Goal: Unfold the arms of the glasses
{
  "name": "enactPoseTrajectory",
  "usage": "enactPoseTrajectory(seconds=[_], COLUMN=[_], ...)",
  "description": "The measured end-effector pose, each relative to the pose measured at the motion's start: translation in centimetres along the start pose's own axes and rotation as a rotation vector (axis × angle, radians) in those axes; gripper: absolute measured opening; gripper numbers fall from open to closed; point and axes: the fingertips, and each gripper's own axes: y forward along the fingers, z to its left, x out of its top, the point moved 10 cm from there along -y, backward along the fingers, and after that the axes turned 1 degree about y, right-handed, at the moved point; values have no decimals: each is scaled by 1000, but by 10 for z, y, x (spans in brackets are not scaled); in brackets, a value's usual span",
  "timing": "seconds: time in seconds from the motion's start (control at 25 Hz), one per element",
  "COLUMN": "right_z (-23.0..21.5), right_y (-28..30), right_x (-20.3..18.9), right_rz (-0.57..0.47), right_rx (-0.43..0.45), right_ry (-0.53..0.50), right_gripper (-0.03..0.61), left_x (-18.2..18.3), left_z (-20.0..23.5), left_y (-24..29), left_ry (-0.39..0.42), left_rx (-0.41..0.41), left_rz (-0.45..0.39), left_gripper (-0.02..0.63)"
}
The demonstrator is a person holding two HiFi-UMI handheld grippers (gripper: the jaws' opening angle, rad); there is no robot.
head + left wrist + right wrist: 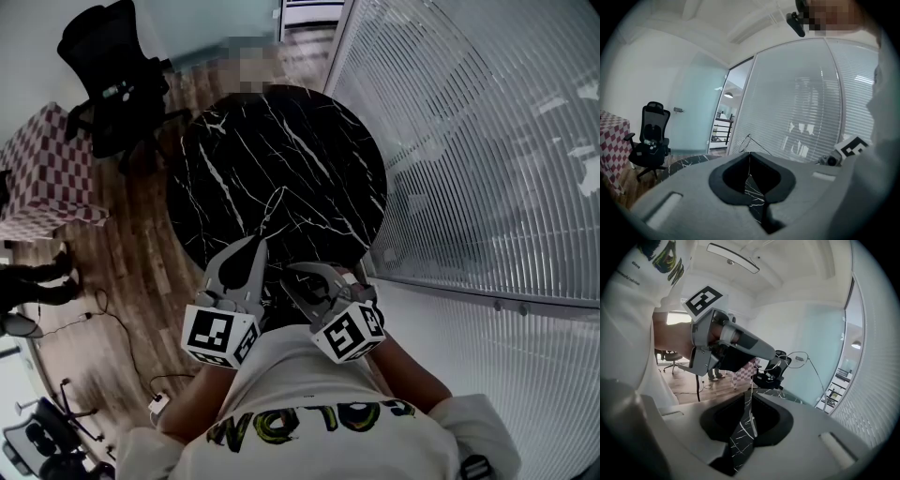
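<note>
Head view: left tool (256, 244) and right tool (292, 273) each tight on thin wire glasses (799, 357) above marble table (281, 159).

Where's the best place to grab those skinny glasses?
Grab the thin arm, coming from its free end, like the right gripper; the left gripper holds the glasses at the front. The arm is straight wire; round lenses could smudge.

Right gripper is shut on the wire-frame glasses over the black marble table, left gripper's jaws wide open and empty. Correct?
No: the left gripper is shut too, its jaws pinching the wire-frame glasses, as the left gripper view shows. The right gripper is indeed shut on them over the black marble table.
</note>
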Motion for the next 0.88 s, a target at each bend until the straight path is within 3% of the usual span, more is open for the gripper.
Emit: enactPoseTrajectory(seconds=[0.52, 0.88], right_z=[-8, -20], right_y=[-13, -23], right_x=[-17, -39], right_rz=[-5, -8], right_rx=[-69, -115], right_ry=[94, 164], right_gripper=[55, 30], left_x=[-40, -71], left_z=[8, 5], left_y=[2, 10], left_ry=[-82, -95], left_rx=[-28, -42], left_rz=[79, 135], left_gripper=[6, 6])
